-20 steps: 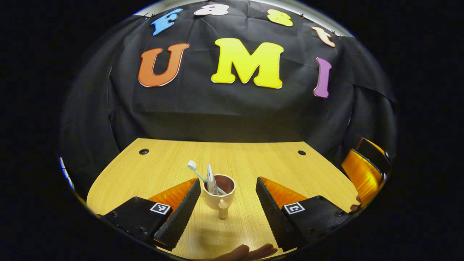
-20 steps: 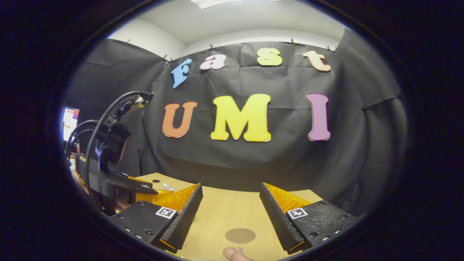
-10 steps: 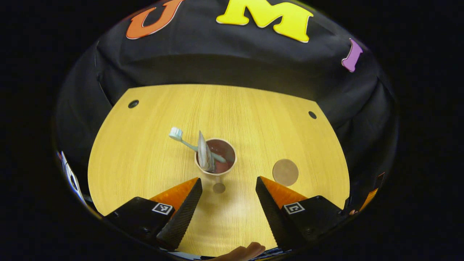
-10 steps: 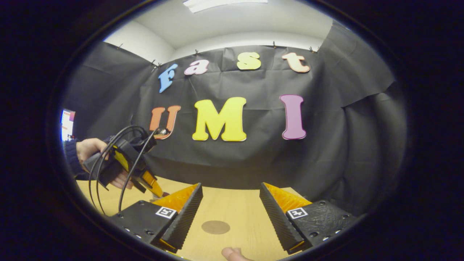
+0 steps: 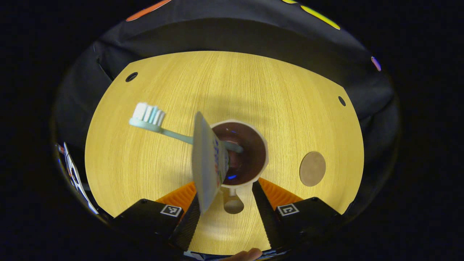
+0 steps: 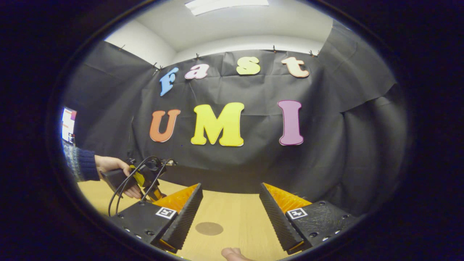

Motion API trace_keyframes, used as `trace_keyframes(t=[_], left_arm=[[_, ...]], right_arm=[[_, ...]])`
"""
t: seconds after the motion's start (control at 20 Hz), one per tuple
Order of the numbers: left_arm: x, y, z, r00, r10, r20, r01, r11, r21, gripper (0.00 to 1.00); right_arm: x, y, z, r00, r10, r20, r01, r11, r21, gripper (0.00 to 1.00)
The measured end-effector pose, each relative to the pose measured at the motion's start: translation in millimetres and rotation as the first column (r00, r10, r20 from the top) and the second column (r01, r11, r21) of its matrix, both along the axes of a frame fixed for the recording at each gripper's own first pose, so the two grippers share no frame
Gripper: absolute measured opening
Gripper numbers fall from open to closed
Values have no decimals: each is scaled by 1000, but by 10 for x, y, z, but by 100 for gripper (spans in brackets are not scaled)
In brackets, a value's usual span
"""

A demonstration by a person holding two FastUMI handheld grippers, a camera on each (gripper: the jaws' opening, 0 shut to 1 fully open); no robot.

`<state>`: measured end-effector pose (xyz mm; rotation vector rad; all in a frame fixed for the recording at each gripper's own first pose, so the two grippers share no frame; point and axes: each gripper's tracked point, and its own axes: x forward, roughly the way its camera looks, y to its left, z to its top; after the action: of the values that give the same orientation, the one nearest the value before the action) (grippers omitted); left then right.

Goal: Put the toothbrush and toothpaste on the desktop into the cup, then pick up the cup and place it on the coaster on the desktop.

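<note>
Wooden desktop. Cup stands on it near centre, brown inside, its handle pointing at the camera between the spread fingers of the left gripper, not touching. Toothpaste tube and toothbrush stand in the cup, leaning left. Round brown coaster lies right of the cup, apart. Right gripper hangs wide open, holding nothing, over the near desktop.

Wooden desktop with two dark holes, ceiling light overhead
</note>
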<state>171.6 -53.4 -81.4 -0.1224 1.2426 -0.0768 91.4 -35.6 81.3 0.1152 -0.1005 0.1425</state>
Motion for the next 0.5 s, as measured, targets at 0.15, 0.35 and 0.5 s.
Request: trace_keyframes(t=[0.15, 0.35, 0.5], left_arm=[[36, -60, 1, 999, 17, -50, -16, 1000, 15, 60], [138, -102, 181, 997, 26, -67, -23, 999, 35, 31], [172, -206, 485, 996, 27, -82, -25, 1000, 15, 24]], right_arm=[[-28, 171, -58, 998, 66, -21, -66, 998, 1, 95], [18, 139, -63, 997, 70, -28, -70, 998, 9, 95], [63, 62, -82, 998, 48, -32, -48, 999, 0, 96]])
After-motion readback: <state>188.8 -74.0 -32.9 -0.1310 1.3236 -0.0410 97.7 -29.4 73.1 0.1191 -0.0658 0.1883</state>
